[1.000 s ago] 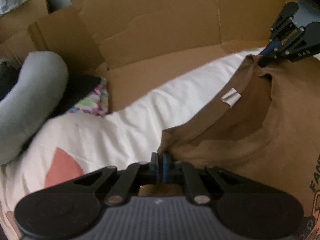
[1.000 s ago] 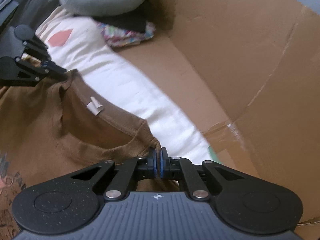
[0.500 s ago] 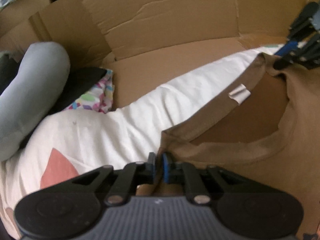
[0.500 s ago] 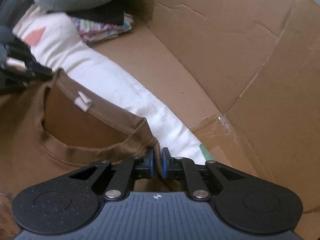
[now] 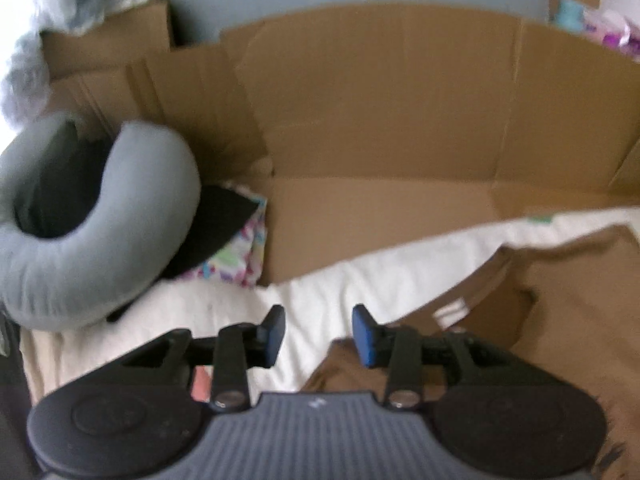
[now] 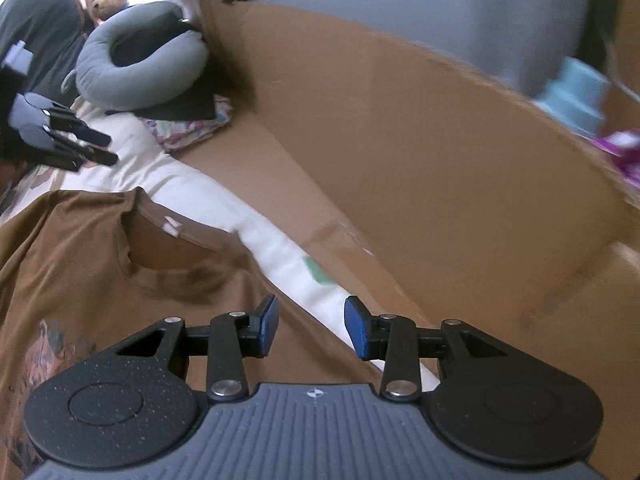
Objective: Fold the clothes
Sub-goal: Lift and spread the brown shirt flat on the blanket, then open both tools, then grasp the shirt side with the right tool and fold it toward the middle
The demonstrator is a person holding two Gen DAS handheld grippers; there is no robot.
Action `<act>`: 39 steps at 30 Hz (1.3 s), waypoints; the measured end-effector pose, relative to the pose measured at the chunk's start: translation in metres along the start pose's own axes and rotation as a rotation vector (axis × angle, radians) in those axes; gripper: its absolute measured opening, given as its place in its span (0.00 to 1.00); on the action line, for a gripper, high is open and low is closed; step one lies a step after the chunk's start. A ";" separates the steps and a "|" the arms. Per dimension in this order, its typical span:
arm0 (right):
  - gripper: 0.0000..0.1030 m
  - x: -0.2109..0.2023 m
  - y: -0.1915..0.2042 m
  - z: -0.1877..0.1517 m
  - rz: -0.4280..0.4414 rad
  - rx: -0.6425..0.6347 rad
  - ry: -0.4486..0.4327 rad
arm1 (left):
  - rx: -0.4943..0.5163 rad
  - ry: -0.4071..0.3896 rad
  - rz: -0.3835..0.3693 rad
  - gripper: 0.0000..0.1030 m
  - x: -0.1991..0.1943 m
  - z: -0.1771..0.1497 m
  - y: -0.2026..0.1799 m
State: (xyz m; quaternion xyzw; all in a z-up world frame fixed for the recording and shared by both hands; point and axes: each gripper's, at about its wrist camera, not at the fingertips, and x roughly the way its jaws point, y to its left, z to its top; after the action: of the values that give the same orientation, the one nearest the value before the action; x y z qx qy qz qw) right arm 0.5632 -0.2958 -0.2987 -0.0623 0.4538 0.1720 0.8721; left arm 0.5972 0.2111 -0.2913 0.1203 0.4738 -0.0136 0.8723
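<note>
Now both tongs, left (image 5: 319, 334) and right (image 6: 311, 327), are opening, empty.

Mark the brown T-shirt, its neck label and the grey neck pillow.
brown T-shirt (image 6: 76, 264): right wrist view, on the chest fabric left of the neckline.
neck label (image 6: 173, 226): right wrist view, on the white tag at the back collar.
grey neck pillow (image 6: 132, 88): right wrist view, on its lower curve.

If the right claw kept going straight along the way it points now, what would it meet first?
Most likely the brown T-shirt near its edge on the white sheet; the right claw, opening and empty, hangs over that border, and depth is unclear.
</note>
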 end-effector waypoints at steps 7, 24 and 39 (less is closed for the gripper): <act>0.42 -0.039 -0.031 -0.036 -0.061 0.114 0.010 | -0.018 -0.013 -0.059 0.42 -0.047 0.027 -0.038; 0.37 0.002 -0.029 -0.144 -0.050 0.349 0.032 | 0.095 -0.002 -0.258 0.54 -0.044 -0.026 -0.200; 0.32 0.022 -0.035 -0.156 0.038 0.465 0.018 | 0.037 0.121 -0.183 0.49 0.027 -0.065 -0.221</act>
State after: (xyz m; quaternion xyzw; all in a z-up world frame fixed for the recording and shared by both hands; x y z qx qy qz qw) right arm 0.4670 -0.3648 -0.4092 0.1473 0.4900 0.0788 0.8555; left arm 0.5281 0.0133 -0.3908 0.0933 0.5341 -0.0946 0.8349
